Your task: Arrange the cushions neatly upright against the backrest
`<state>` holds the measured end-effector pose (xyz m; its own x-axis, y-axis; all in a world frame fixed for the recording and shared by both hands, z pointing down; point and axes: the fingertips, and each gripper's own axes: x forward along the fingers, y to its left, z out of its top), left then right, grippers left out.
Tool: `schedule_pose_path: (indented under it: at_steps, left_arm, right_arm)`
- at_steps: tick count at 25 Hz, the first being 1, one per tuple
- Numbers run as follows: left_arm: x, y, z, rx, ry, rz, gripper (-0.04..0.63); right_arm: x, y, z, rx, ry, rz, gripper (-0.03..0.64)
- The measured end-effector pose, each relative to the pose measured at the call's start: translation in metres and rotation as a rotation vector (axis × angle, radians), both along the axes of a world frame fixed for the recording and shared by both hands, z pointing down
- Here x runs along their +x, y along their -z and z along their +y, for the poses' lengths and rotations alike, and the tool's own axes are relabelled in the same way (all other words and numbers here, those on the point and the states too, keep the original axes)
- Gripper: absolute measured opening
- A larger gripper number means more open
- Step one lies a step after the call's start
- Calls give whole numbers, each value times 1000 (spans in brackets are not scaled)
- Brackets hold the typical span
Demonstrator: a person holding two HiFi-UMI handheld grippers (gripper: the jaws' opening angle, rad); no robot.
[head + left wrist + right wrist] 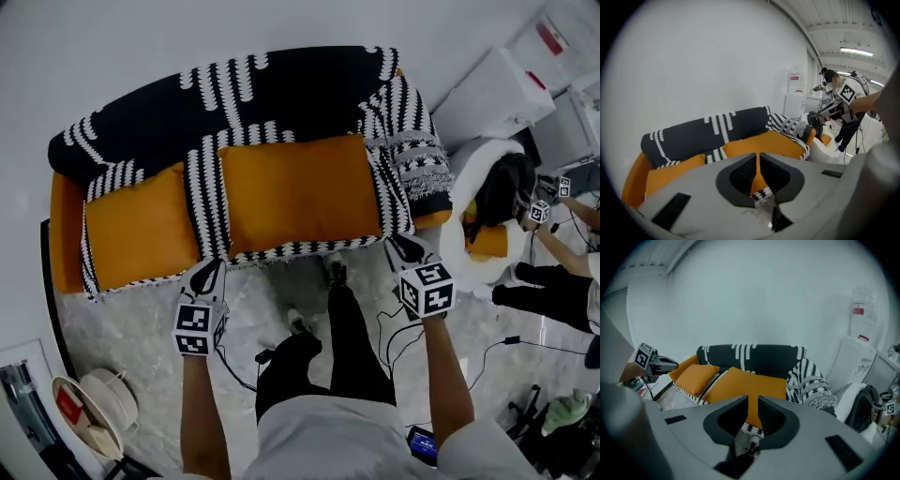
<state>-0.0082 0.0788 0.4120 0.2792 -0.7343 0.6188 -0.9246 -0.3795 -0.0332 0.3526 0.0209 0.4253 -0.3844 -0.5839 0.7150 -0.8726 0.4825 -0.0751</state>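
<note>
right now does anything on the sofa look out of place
The small orange cushion and the large orange cushion lie flat, not upright against the backrest. A patterned throw is bunched at one end.

black trousers [345, 339], white top [349, 442]

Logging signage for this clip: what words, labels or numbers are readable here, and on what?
No text is legible.
Red label on the white cabinet: too small to read.
Red-and-white sign on the wall: blurred.
Marker cubes: square patterns only, no letters.
</note>
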Motion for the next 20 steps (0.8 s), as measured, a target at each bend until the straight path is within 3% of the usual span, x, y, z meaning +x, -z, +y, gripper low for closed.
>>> schedule_pose_path:
  at_steps: [12, 20]
  left_arm:
    - [-26, -171, -12, -157, 38, -29, 118]
    - [-43, -226, -13, -225, 61, -26, 196]
  right_arm:
    - [51, -201, -31, -161, -58, 105, 98]
    - [63, -267, -38, -230, -20, 157, 158]
